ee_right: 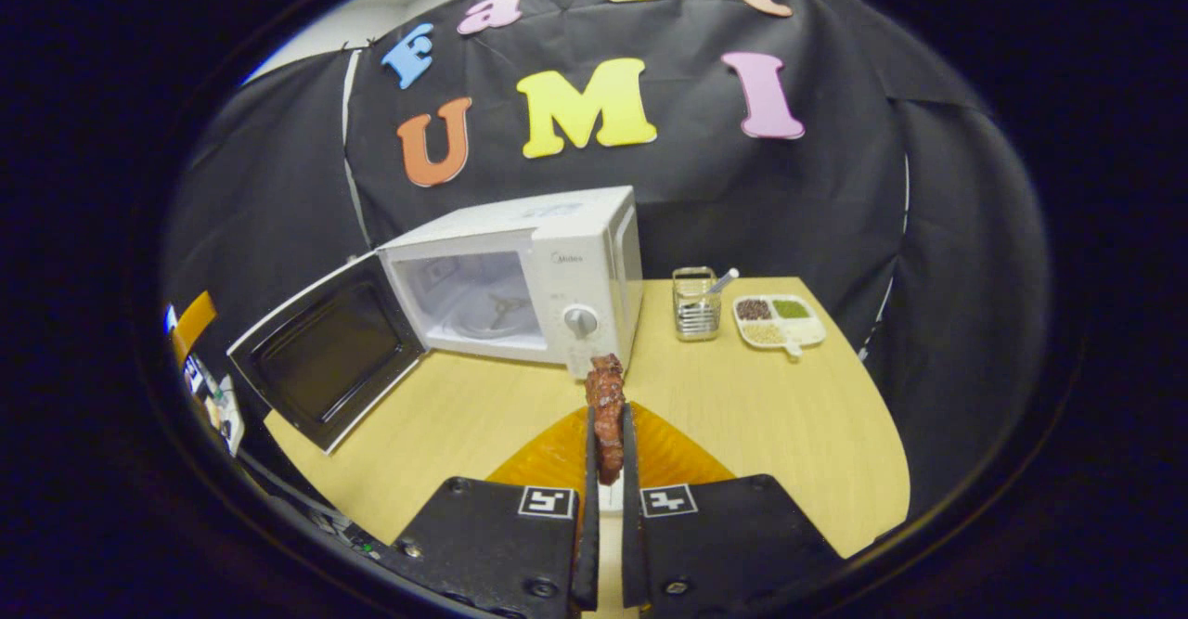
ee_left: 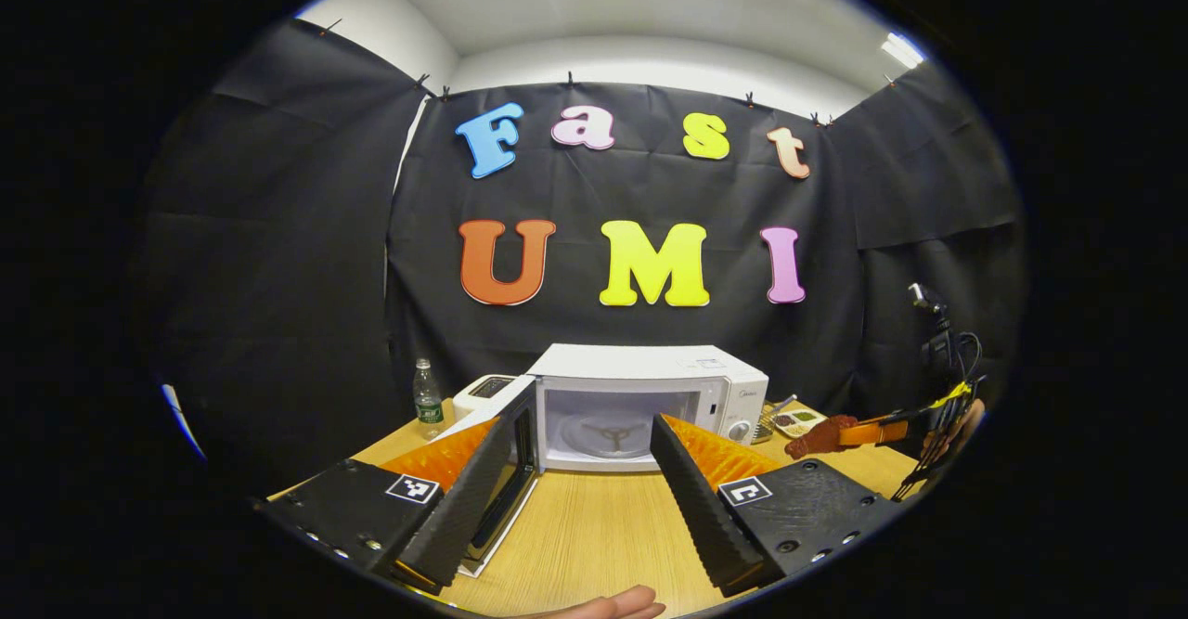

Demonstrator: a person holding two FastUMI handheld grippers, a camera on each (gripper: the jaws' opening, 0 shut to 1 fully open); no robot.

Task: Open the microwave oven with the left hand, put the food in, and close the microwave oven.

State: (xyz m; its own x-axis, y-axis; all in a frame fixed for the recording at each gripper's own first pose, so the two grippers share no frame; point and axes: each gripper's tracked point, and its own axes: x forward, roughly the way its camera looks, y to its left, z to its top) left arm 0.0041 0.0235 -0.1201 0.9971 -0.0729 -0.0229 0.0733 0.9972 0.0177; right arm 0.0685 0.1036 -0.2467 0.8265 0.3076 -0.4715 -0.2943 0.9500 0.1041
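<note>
The white microwave (ee_left: 705, 387) stands at the back of the wooden table with its door (ee_left: 524, 447) swung open to the left, showing the empty cavity and turntable hub. My left gripper (ee_left: 583, 424) is open in front of it, its left finger close beside the door; whether they touch I cannot tell. In the right gripper view the microwave (ee_right: 566, 257) sits ahead to the left, its door (ee_right: 325, 359) wide open. My right gripper (ee_right: 605, 438) is shut on a reddish-brown piece of food (ee_right: 608, 406), held above the table right of the oven. That food (ee_left: 821, 435) also appears far right.
A water bottle (ee_left: 427, 401) and a white toaster (ee_left: 483, 389) stand left of the oven. A metal rack (ee_right: 696, 308) and a compartment tray of beans (ee_right: 778, 320) sit to its right. Bare table (ee_right: 789, 433) lies in front. A hand (ee_left: 608, 608) shows at the bottom edge.
</note>
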